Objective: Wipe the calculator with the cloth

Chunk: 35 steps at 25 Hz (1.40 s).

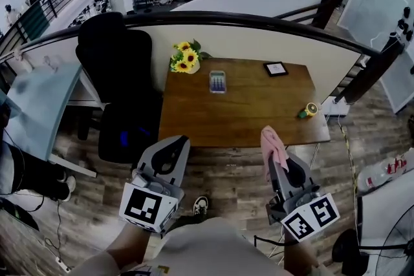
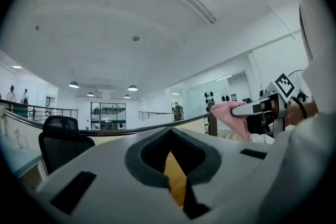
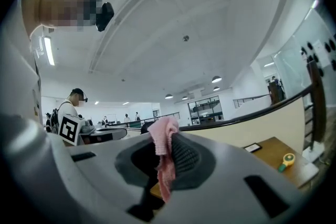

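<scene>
To your far left a black office chair point(image 1: 113, 68) stands against the bench's point(image 1: 246, 116) left edge. Your left claw point(image 1: 176, 142) hangs in the air short of the bench's near edge, its tips pressed together with nothing between them; in the left gripper view only a sliver of wood shows below the closed tips.

On the bench, a bunch of sunflowers point(image 1: 185, 57) sits at the far left corner. The calculator point(image 1: 218, 81) lies flat just to their right, near the far edge, well apart from both claws and touched by neither.

Your right claw point(image 1: 268, 139) is also raised before the near edge, beside the left one, and it is pinching the pink cloth point(image 1: 274, 147). In the right gripper view the cloth point(image 3: 164, 157) bunches above the tips and trails down between them.

Farther right, a small dark-framed picture point(image 1: 275, 68) lies flat near the far edge, and a yellow and green tape measure point(image 1: 309, 110) rests close to the right edge.
</scene>
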Each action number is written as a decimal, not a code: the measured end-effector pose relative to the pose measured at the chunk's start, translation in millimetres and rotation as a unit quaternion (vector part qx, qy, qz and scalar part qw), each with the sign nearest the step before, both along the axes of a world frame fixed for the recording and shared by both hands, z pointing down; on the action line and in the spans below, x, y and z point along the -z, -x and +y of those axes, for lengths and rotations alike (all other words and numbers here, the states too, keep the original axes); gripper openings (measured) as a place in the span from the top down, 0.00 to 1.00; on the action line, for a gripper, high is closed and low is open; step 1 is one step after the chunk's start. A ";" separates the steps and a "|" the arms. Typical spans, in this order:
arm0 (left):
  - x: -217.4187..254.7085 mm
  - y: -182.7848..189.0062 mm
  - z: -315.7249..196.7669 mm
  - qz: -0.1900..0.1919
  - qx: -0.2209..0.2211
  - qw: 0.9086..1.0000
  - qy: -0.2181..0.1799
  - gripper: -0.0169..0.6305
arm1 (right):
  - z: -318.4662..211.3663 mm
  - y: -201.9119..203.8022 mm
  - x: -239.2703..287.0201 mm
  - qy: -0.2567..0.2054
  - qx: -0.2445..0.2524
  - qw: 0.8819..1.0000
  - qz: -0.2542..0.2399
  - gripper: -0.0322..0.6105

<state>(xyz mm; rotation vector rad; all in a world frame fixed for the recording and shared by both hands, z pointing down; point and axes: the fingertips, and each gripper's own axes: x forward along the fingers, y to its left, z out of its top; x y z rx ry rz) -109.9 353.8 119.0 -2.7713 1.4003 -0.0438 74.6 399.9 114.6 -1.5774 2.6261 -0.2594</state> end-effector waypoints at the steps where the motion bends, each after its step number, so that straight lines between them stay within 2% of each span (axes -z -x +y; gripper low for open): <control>1: -0.6 3.7 -11.3 0.000 -0.001 1.000 -0.001 0.97 | -11.5 3.4 0.0 -0.001 -0.002 1.000 0.000 0.90; 13: -14.3 10.6 -88.9 -0.005 -0.008 1.000 0.011 0.97 | -92.0 11.5 -16.1 0.013 -0.005 1.000 -0.005 0.90; 21: -19.6 -11.1 -150.1 -0.012 0.009 1.000 0.010 0.97 | -163.8 -14.8 -27.8 0.018 0.007 1.000 -0.010 0.90; 35: -45.2 -72.5 -273.7 -0.038 0.092 0.994 0.053 0.96 | -327.0 -77.7 -57.7 0.058 0.098 0.994 -0.006 0.89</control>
